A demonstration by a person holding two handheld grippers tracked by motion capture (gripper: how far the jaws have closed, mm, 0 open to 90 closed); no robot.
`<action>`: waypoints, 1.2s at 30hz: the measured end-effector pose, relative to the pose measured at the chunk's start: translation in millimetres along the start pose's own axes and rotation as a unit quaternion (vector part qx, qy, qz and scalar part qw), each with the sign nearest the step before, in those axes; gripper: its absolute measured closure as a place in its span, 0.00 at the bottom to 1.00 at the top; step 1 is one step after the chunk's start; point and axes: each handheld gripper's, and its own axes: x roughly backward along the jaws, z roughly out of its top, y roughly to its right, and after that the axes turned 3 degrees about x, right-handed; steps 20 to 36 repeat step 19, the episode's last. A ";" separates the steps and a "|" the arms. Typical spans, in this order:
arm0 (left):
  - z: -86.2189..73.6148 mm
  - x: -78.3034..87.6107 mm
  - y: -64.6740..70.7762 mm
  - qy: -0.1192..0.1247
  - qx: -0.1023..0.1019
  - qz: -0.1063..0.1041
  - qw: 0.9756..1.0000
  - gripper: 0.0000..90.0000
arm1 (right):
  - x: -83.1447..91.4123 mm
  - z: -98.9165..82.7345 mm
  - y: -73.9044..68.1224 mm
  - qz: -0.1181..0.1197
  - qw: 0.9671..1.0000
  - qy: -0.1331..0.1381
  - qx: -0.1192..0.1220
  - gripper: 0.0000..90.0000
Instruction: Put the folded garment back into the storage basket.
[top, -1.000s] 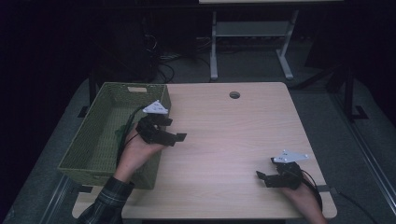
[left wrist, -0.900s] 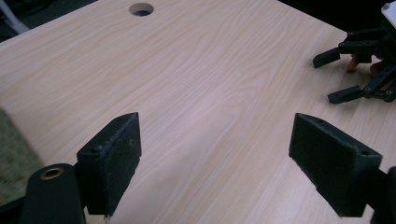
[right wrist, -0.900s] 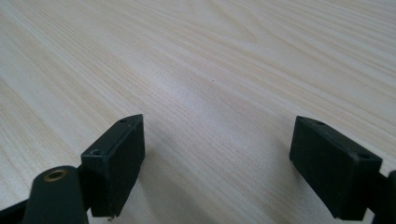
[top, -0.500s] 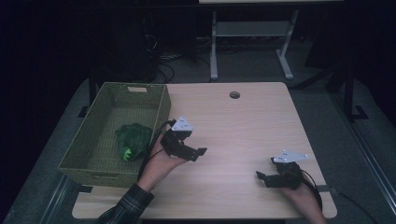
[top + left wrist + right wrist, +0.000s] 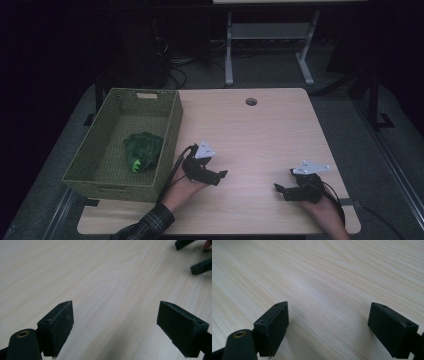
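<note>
A green leafy item lies inside the woven green basket at the table's left. My left gripper is low over the wooden table, just right of the basket's near corner. Its jaws stand open with only bare wood between them. My right gripper rests near the front right of the table, pointing left. It is also open and holds nothing. Its two jaw tips show far off in the left gripper view.
A round cable hole sits near the table's far edge. Behind the table, a white desk frame and cables stand on the dark floor. Bare wood lies between the two grippers.
My left hand has come out from over the basket, moving right, toward the front and down to the table. The green item now lies uncovered in the basket. The right gripper has not moved.
</note>
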 end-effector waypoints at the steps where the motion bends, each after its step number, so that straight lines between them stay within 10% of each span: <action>1: -2.9 -3.8 -0.1 -0.003 0.000 -0.001 1.000 0.15 | 0.0 0.0 0.0 0.000 1.000 0.000 0.000 0.19; 11: -21.2 -27.2 -3.0 -0.039 -0.005 0.019 0.999 0.15 | 0.0 0.0 0.0 0.000 1.000 0.000 0.000 0.19; 36: -23.1 -28.4 -3.8 -0.027 -0.005 0.013 1.000 0.14 | -0.1 0.0 0.0 0.000 1.000 0.000 0.000 0.18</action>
